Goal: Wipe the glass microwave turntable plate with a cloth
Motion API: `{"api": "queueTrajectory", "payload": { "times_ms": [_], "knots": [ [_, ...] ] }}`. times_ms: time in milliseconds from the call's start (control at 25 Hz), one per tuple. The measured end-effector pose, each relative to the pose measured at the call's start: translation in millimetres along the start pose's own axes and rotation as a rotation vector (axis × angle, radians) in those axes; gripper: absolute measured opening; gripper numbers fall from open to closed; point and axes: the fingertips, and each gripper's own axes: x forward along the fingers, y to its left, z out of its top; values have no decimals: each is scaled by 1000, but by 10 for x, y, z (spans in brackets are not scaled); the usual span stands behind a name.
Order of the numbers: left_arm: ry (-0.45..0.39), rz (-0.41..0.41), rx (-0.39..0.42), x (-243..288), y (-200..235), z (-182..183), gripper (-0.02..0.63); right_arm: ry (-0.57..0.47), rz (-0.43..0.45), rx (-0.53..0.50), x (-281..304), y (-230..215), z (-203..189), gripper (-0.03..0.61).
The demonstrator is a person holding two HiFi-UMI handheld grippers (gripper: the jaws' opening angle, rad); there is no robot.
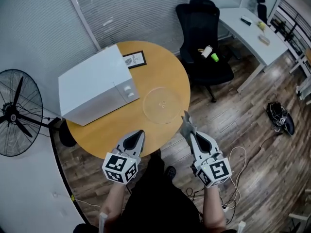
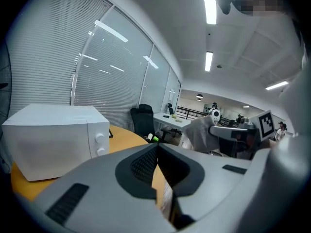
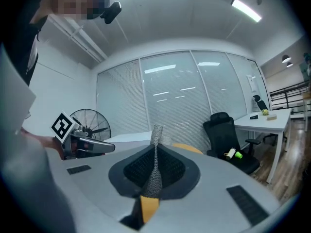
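Observation:
The clear glass turntable plate (image 1: 163, 104) lies flat on the round wooden table (image 1: 165, 64), to the right of the white microwave (image 1: 95, 85). My right gripper (image 1: 187, 128) hovers at the table's near edge, just below the plate, shut on a grey cloth (image 1: 186, 123) that sticks up between its jaws (image 3: 155, 152). My left gripper (image 1: 141, 134) is over the table's near edge, left of the right one, shut with nothing in it. In the left gripper view the cloth (image 2: 201, 132) shows at the right and the microwave (image 2: 53, 137) at the left.
A small framed picture (image 1: 134, 59) lies behind the microwave. A black office chair (image 1: 203, 42) carrying small items stands right of the table, with a white desk (image 1: 252, 30) beyond. A standing fan (image 1: 17, 113) is at the left. Cables trail on the wooden floor.

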Motion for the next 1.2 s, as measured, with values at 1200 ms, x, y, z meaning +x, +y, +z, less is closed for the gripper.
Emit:
{"api": "queueTrajectory", "payload": {
  "times_ms": [1200],
  "knots": [
    [230, -66, -228, 1493, 1594, -770, 32, 174, -76, -44, 1779, -526, -309, 20]
  ]
}}
